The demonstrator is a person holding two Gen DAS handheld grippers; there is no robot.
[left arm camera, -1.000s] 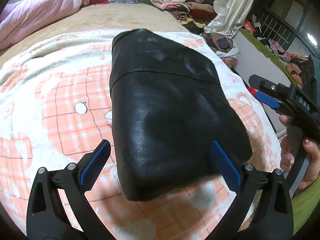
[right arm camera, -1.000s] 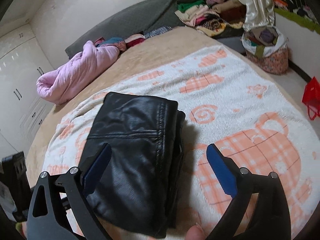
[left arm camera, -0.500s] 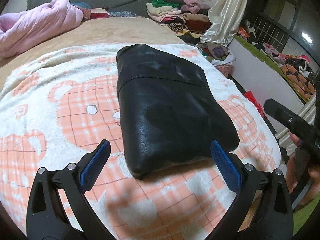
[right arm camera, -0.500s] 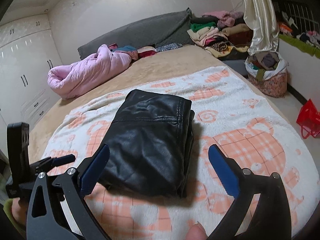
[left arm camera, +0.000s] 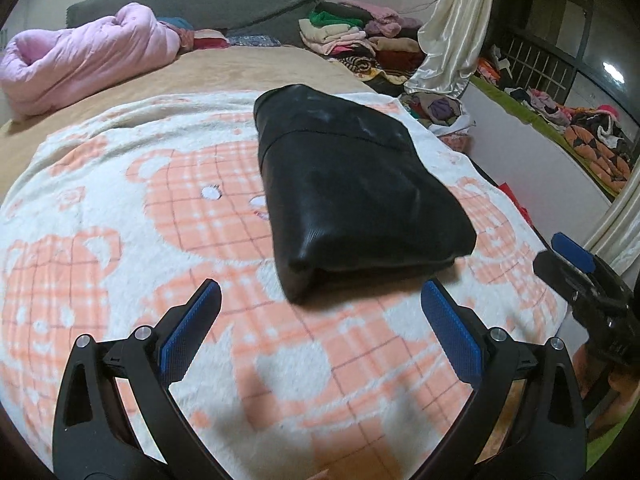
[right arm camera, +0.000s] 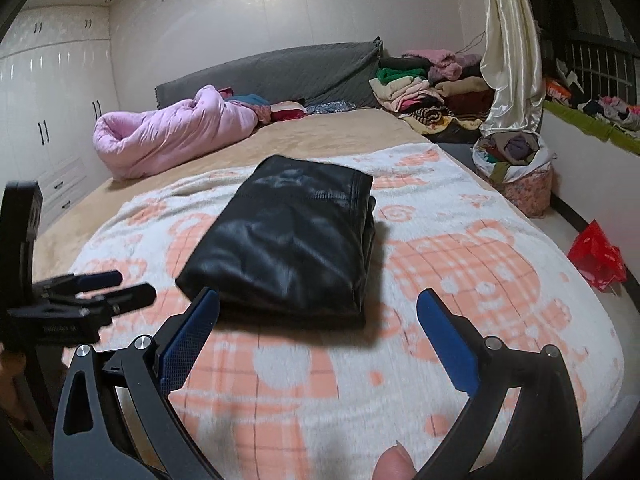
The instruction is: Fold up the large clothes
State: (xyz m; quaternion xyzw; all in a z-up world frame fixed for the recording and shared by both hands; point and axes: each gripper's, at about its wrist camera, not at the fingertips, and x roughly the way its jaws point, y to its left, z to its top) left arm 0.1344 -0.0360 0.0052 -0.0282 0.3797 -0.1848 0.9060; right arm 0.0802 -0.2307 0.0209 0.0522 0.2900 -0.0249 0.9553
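A black leather garment [left arm camera: 356,196] [right arm camera: 292,236] lies folded into a thick rectangle on the white and orange bear-print blanket [left arm camera: 132,216] [right arm camera: 472,264] that covers the bed. My left gripper [left arm camera: 320,304] is open, held short of the bundle's near edge, with nothing between its blue pads. My right gripper [right arm camera: 320,312] is open too, back from the bundle's near end and empty. In the right wrist view the left gripper [right arm camera: 104,286] shows at the left edge. In the left wrist view the right gripper [left arm camera: 576,252] shows at the right edge.
A rolled pink quilt [right arm camera: 172,132] lies at the head of the bed by the grey headboard [right arm camera: 280,72]. Stacks of folded clothes [right arm camera: 424,84] sit at the far right corner. A full laundry basket [right arm camera: 516,164] and a red bag [right arm camera: 596,256] stand on the floor at right.
Both grippers have drawn back and up from the folded garment, which now lies farther off in both views. The garment itself has stayed in place.
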